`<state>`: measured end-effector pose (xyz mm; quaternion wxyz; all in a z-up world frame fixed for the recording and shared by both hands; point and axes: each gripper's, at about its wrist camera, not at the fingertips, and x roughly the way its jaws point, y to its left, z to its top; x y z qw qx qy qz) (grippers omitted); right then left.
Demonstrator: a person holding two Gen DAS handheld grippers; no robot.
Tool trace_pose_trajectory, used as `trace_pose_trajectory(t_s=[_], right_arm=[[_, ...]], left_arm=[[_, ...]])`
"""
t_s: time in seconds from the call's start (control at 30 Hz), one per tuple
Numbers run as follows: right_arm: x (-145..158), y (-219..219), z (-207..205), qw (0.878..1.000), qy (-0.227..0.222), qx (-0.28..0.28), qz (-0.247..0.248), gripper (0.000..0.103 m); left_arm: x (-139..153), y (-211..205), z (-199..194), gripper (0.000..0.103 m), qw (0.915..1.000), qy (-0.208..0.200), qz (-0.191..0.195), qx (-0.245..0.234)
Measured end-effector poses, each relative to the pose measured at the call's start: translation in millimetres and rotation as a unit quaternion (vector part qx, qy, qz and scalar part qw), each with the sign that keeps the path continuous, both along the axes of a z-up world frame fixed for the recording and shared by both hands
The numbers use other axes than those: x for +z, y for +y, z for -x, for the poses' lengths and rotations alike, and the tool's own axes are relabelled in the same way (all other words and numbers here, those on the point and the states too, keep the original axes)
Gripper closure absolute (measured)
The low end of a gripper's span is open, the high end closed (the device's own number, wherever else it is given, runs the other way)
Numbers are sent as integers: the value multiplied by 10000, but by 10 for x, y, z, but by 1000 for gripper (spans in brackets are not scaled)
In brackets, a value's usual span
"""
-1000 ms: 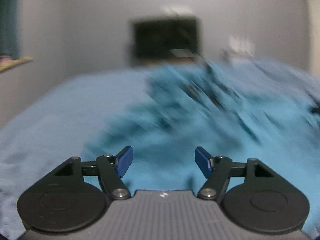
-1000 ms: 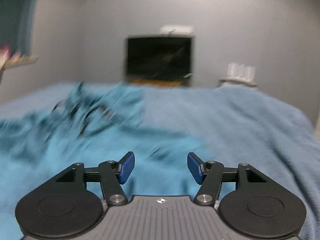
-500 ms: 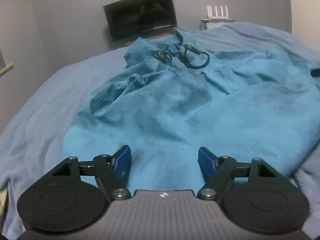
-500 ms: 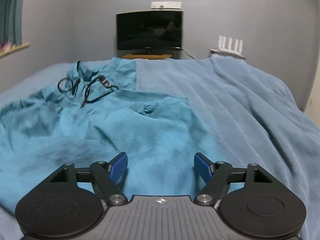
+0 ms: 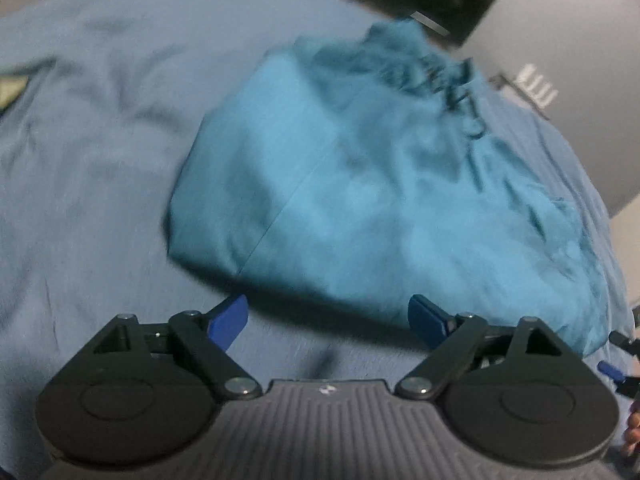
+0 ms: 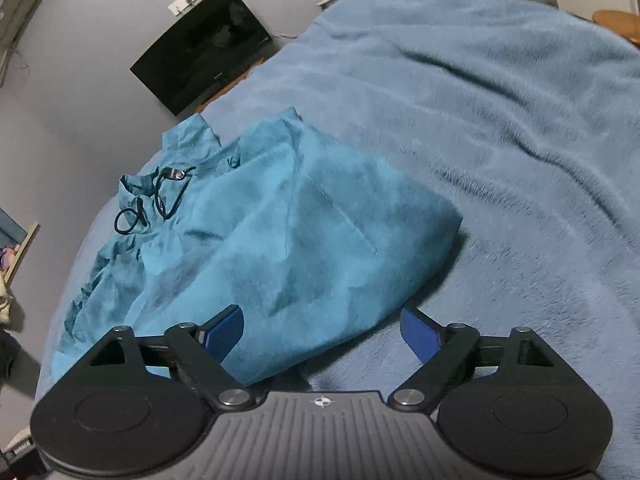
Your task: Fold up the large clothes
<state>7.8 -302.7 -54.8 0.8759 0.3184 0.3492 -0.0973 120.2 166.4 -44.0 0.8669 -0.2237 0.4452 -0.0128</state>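
2 tongs, left [image 5: 327, 320] and right [image 6: 322, 330], have just been opening, empty; the crumpled teal drawstring garment [image 6: 288, 236] lies released on the blue blanket-covered bed [image 6: 500, 128], its near hem to be regrasped next.

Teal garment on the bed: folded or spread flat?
Folded, loosely: the teal garment lies doubled over on the blanket, rumpled toward its drawcord.

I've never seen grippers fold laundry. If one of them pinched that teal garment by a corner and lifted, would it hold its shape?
Probably not. The teal garment lies creased and slumped on the blanket, so it should droop. Its thin look suggests it is light. The black drawstring lies in loose loops and would likely dangle.
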Motion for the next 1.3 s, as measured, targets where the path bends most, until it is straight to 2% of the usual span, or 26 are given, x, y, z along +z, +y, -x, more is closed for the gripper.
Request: trace_pose_trajectory(t_s=[0.07,0.17,0.27,0.4,0.7,0.73,0.77,0.8,0.83,0.87,0.9,0.97,1.07,1.13,1.3], right_arm=[[-94,10,-64,9998,88,12,-185,15],[-238,4,-134,9985,45,18,-553,15],[-345,-7,-191,9972,-28,-20,-746,12],[-453,5,-297,9956,-170,-19,-917,9],[-712,-139,-415,9849,-666,-461,-1530,8],[-722,-150,-428,9839,-746,-505,-1540,11],[-723,-157,-439,9835,-829,-569,-1501,18],[-725,-165,-448,9837,-864,-594,-1460,30],[-712,-161,-458,9849,-910,-615,-1342,41],[-684,-146,-464,9874,-895,-617,-1151,59],[-659,-128,-462,9891,-884,-614,-1004,75],[-584,-80,-448,9893,-1018,-579,-869,89],[-403,38,-423,9912,-1171,-418,-447,94],[-295,88,-368,9916,-1212,-359,-291,95],[-68,158,-153,9946,-1007,-242,-98,95]], left_arm=[[-67,48,-38,16,9997,87,116,205],[-88,112,-24,16,9979,-161,369,509],[-99,100,-46,11,9970,-335,422,559],[-172,95,-126,11,9951,-423,555,705],[-434,291,-322,9,9844,-434,1195,1220],[-445,298,-323,12,9836,-462,1227,1237],[-442,296,-316,21,9840,-491,1177,1245],[-429,292,-302,30,9848,-518,1076,1257],[-414,296,-287,51,9859,-539,993,1233],[-407,308,-257,70,9857,-573,1005,1226],[-395,330,-222,75,9840,-642,1107,1242],[-353,316,-161,88,9834,-716,1133,1223],[-227,240,-52,93,9873,-817,802,1105],[-143,229,38,93,9875,-870,732,1094],[67,255,328,93,9849,-875,941,1162]])
